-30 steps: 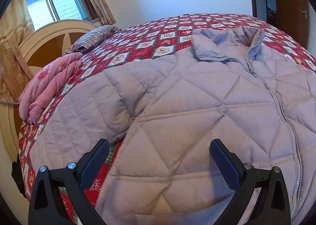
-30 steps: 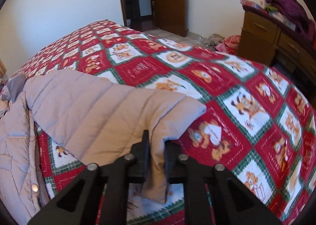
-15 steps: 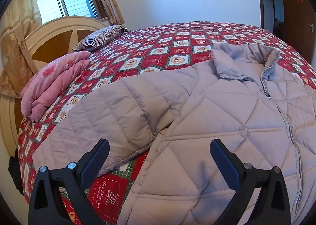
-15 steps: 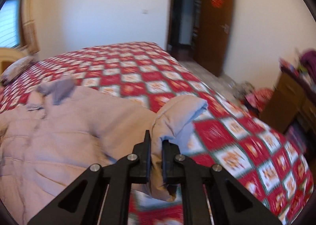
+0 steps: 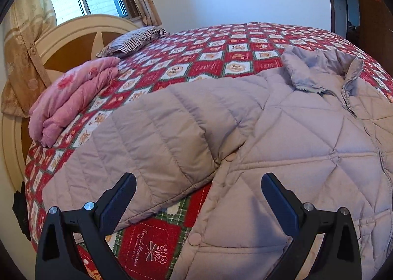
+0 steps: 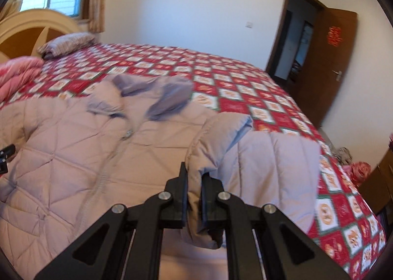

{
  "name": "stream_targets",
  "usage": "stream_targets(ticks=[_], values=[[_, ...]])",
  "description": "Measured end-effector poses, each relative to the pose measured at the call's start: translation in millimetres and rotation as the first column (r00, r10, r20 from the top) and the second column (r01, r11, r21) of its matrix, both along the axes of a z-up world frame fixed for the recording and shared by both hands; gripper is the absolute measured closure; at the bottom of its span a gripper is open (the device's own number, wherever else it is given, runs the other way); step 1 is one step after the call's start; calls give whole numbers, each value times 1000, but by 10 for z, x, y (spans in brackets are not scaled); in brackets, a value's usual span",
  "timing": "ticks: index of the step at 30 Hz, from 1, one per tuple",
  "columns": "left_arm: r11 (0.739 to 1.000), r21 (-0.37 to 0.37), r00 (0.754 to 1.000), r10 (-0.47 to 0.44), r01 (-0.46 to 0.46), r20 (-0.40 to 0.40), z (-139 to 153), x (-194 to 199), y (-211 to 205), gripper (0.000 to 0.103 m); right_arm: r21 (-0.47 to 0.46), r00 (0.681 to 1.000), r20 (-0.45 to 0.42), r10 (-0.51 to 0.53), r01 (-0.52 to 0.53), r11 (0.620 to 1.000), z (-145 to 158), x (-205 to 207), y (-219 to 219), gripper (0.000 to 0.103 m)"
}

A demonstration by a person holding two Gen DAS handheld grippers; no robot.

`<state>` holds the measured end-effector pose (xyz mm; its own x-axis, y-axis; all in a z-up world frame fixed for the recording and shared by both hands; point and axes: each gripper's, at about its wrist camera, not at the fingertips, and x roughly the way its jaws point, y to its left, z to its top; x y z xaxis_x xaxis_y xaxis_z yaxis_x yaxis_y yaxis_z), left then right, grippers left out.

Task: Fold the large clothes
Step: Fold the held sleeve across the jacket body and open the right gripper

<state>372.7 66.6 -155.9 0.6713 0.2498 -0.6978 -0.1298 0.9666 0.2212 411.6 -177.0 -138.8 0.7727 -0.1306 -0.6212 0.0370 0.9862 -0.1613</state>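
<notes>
Two wrist views of one bed covered by a red patchwork quilt (image 5: 221,59). Left view, from left to right: a folded pink blanket (image 5: 73,103) and a striped pillow (image 5: 132,39) lie by the headboard (image 5: 73,42); the quilted lilac jacket (image 5: 307,147) lies spread front-up, zip closed, collar toward the far side. Its left sleeve (image 5: 157,147) lies flat, angled away from the body, with a wedge of quilt showing between them. The left gripper (image 5: 197,196) hangs above the sleeve's lower edge with jaws spread wide and nothing between them. Compared with a second ago, more quilt is exposed under this gripper, and the collar sits farther right in the frame.

Right view, from left to right: the jacket body fills the lower left; the right gripper (image 6: 194,196) is clenched on the cuff end of the right sleeve (image 6: 258,162). A second ago that sleeve lay stretched outward over the quilt; now it is lifted, doubled over, and carried across above the jacket's chest. An open brown door (image 6: 329,64) stands at the far right.
</notes>
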Motion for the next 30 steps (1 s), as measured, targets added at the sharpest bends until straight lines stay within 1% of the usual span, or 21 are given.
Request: stream_targets(ticks=[2, 3, 4, 5, 6, 8, 11, 13, 14, 16, 18, 20, 22, 24, 27, 28, 29, 30], values=[[1000, -5, 1000, -3, 3, 2, 19, -7, -13, 1, 19, 999, -26, 38, -37, 999, -101, 73, 136, 85], [1000, -5, 1000, -2, 2, 6, 33, -11, -25, 1, 36, 998, -38, 56, -54, 998, -119, 71, 169, 78], [1000, -8, 1000, -1, 1, 12, 55, -10, -33, 1, 65, 995, -56, 86, -82, 995, -120, 42, 212, 54], [1000, -12, 1000, -1, 1, 15, 78, -7, -43, 1, 93, 991, -53, 120, -114, 989, -108, -17, 250, 36], [1000, -16, 1000, 5, -4, 16, 106, 3, -61, 1, 98, 990, -37, 136, -131, 986, -87, -76, 278, 33], [999, -40, 1000, 3, -2, 16, 170, 20, -129, 1, 51, 987, -8, 159, -158, 986, -24, -275, 334, 33], [997, -63, 999, -32, 34, 26, 275, 10, -331, 1, 59, 986, 14, 167, -168, 984, 70, -482, 203, 33], [995, -64, 997, -68, 71, 40, 340, -13, -561, 1, 72, 991, 36, 130, -132, 989, 123, -622, -18, 31], [992, -70, 994, -101, 103, 41, 365, -26, -720, 1, 79, 993, 41, 111, -114, 990, 132, -653, -109, 31], [987, -83, 990, -136, 138, 33, 379, -34, -956, 1, 78, 997, 48, 58, -62, 995, 130, -726, -326, 31], [978, -105, 984, -179, 180, 15, 364, -29, -1234, 1, 59, 999, 41, -6, 3, 998, 96, -757, -534, 31], [967, -132, 975, -221, 218, -6, 314, -23, -1534, 1, 71, 997, 28, -69, 67, 995, 32, -771, -771, 31], [955, -162, 966, -256, 247, -35, 251, -4, -1774, 1, 86, 995, 21, -98, 96, 992, -1, -808, -943, 31], [944, -193, 956, -285, 269, -63, 163, 36, -2048, 1, 80, 992, 22, -121, 119, 990, -29, -847, -1064, 31], [931, -220, 945, -315, 291, -83, 65, 100, -2354, 2, 82, 989, 8, -144, 143, 986, -107, -905, -1219, 31], [923, -234, 939, -333, 306, -88, 35, 122, -2458, 4, 81, 988, 6, -153, 152, 985, -128, -933, -1265, 31], [915, -247, 931, -351, 319, -97, 1, 142, -2539, 19, 80, 987, 6, -160, 159, 984, -144, -966, -1321, 29], [908, -260, 925, -365, 328, -108, -25, 146, -2598, 40, 79, 985, 5, -172, 171, 982, -169, -994, -1380, 28]])
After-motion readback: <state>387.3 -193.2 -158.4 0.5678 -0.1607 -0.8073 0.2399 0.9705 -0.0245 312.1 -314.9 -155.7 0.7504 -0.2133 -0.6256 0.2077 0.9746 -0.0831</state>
